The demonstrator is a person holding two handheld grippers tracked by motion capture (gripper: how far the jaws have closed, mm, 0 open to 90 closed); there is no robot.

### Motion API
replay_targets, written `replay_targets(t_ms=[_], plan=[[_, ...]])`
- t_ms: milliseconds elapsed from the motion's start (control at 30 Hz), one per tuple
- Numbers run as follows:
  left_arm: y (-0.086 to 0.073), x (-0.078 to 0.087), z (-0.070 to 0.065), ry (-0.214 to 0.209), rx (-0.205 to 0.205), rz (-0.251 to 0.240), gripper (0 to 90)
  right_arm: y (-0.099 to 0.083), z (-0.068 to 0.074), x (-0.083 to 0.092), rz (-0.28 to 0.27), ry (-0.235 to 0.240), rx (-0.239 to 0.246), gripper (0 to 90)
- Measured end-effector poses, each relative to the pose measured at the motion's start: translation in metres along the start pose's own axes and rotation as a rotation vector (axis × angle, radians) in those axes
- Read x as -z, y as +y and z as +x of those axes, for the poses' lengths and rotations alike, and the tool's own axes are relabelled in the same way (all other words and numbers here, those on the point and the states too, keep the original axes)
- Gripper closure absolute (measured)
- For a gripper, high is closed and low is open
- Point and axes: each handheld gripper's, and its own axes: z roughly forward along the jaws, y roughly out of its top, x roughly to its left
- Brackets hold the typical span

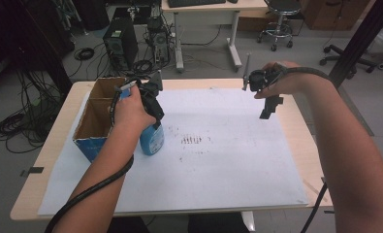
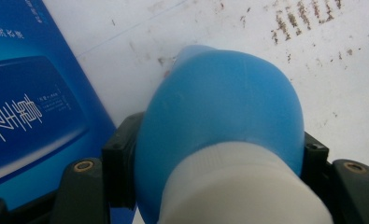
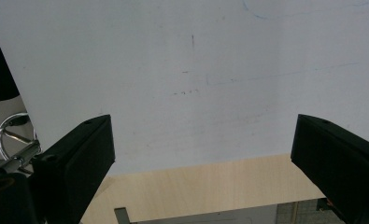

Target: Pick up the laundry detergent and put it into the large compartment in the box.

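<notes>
Blue plastic bottle (image 1: 152,138) (smooth, likely slippery) stands gripped at its shoulder, under the white cap, by the left claw (image 1: 153,104); right claw (image 1: 269,108) hangs wide.

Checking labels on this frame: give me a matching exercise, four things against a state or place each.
Things:
1. blue bottle
2. cardboard box
3. right gripper
4. left gripper

States or places:
a. jaws wide open, nothing between them
b. stands open-topped at the left of the table
c. clamped on both sides, upright on the white sheet
d. shut on the bottle's shoulder

Pairs: 1-c, 2-b, 3-a, 4-d
</notes>
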Motion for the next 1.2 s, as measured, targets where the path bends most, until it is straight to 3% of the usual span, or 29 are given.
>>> replay_targets(t_ms=[467, 733, 1200], plan=[[-0.003, 0.001, -0.002, 0.011, -0.033, -0.013, 36.4, 0.0, 0.002, 0.0, 0.003, 0.001, 0.0, 6.2], [-0.005, 0.006, -0.005, -0.006, -0.036, -0.009, 36.5, 0.001, 0.003, 0.001, 0.001, 0.001, 0.001, 6.3], [-0.01, 0.041, -0.005, 0.012, -0.022, -0.027, 36.4, 0.001, 0.004, 0.001, -0.001, -0.001, 0.004, 6.3]])
